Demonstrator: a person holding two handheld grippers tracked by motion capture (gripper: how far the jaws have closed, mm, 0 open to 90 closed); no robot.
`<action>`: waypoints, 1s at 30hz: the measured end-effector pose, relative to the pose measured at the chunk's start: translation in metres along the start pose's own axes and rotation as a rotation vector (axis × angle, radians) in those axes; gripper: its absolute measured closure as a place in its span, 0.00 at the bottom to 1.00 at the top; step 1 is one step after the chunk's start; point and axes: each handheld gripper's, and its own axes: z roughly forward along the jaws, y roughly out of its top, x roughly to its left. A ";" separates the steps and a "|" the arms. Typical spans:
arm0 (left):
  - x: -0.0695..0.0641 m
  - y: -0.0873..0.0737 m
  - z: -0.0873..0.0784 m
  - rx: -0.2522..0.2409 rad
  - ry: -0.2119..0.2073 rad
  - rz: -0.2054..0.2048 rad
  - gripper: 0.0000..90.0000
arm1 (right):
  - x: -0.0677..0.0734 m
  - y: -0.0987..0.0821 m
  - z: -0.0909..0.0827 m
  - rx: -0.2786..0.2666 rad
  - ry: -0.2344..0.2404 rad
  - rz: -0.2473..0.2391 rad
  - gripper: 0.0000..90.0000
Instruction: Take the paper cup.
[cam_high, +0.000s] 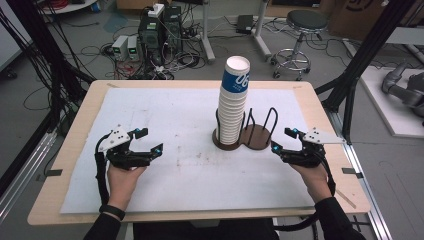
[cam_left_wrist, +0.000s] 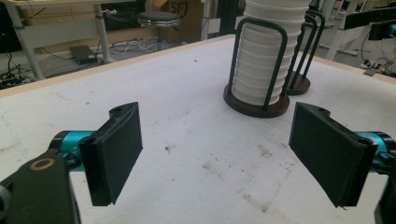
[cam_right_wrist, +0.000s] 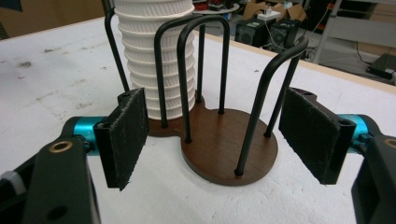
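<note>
Cup stack (cam_high: 233, 102) stands in the holder (cam_high: 245, 136), right of table (cam_high: 75, 131) centre, nearer the far edge. My left gripper (cam_high: 150, 141) spread, empty, over bare mat with free room around. My right gripper (cam_high: 283, 140) spread, empty, just beside the holder's right side.

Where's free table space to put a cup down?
Free: the white mat between the left gripper and the cup stack, plus the near strip between both hands. The holder's empty right bay is free too. Crowded: around the holder, beside the right gripper.
</note>
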 end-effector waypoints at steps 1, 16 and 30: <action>0.000 0.000 0.000 0.006 0.002 -0.004 0.17 | 0.000 0.000 0.000 -0.001 0.002 0.001 0.27; -0.005 0.000 0.004 0.004 -0.009 0.008 0.17 | 0.003 0.003 -0.006 -0.026 0.018 0.003 0.27; -0.005 0.000 0.007 0.002 -0.057 -0.001 0.13 | 0.011 0.015 0.002 -0.055 0.187 0.006 0.21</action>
